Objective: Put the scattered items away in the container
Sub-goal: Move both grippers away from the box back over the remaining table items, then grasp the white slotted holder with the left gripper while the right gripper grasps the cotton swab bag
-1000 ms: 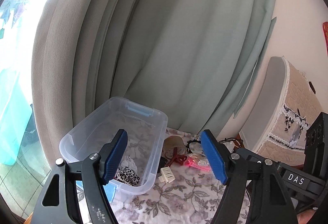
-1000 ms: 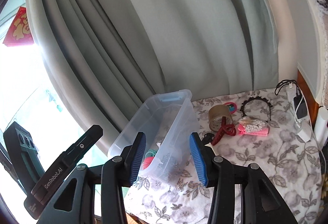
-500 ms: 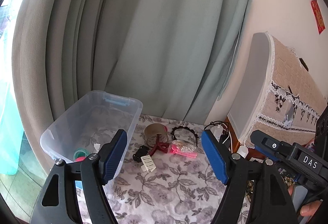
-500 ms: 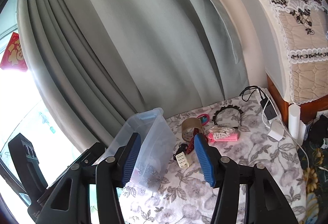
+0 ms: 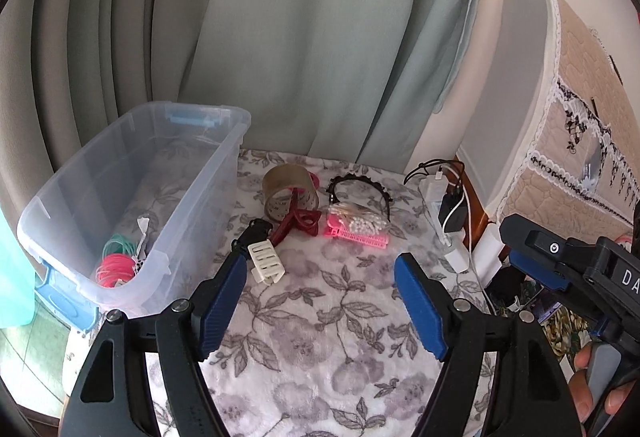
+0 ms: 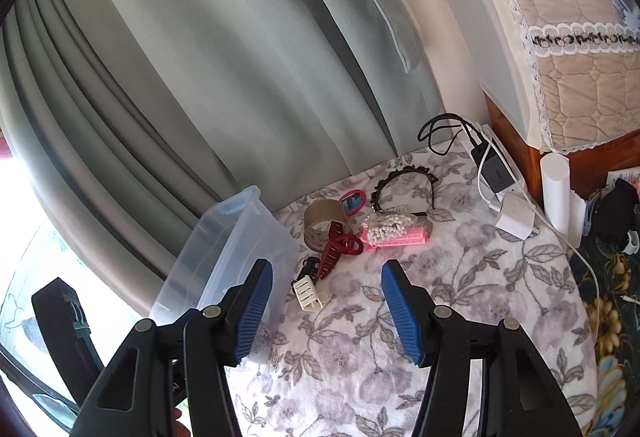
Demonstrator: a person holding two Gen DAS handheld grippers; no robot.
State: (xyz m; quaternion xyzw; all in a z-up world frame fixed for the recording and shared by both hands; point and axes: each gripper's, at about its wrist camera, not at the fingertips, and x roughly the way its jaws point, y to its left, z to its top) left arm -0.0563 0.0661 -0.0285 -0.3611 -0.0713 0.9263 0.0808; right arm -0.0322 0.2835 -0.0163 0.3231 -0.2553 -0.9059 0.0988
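A clear plastic bin (image 5: 200, 189) (image 6: 224, 237) stands at the table's left with pink and green hair ties (image 5: 116, 261) in its near corner. Scattered right of it lie a cream hair clip (image 5: 267, 264) (image 6: 309, 292), a black clip (image 5: 256, 231), a dark red claw clip (image 5: 298, 221) (image 6: 338, 249), a brown tape roll (image 5: 288, 189) (image 6: 324, 221), a pink roller with cotton swabs (image 5: 360, 229) (image 6: 394, 231) and a black headband (image 5: 360, 185) (image 6: 404, 177). My left gripper (image 5: 320, 279) and right gripper (image 6: 326, 277) both hover open above the floral cloth, short of the items, holding nothing.
Chargers and cables (image 5: 450, 209) (image 6: 494, 173) lie at the table's right edge beside a quilted headboard (image 5: 580, 125). Grey-green curtains (image 5: 280, 37) hang behind. A small pink item (image 6: 354, 201) sits behind the tape roll. A hand (image 5: 592, 393) holds the right gripper's body.
Both views have swung right and down, away from the bin toward the scattered items, which now sit between the fingers. Both grippers stay open.
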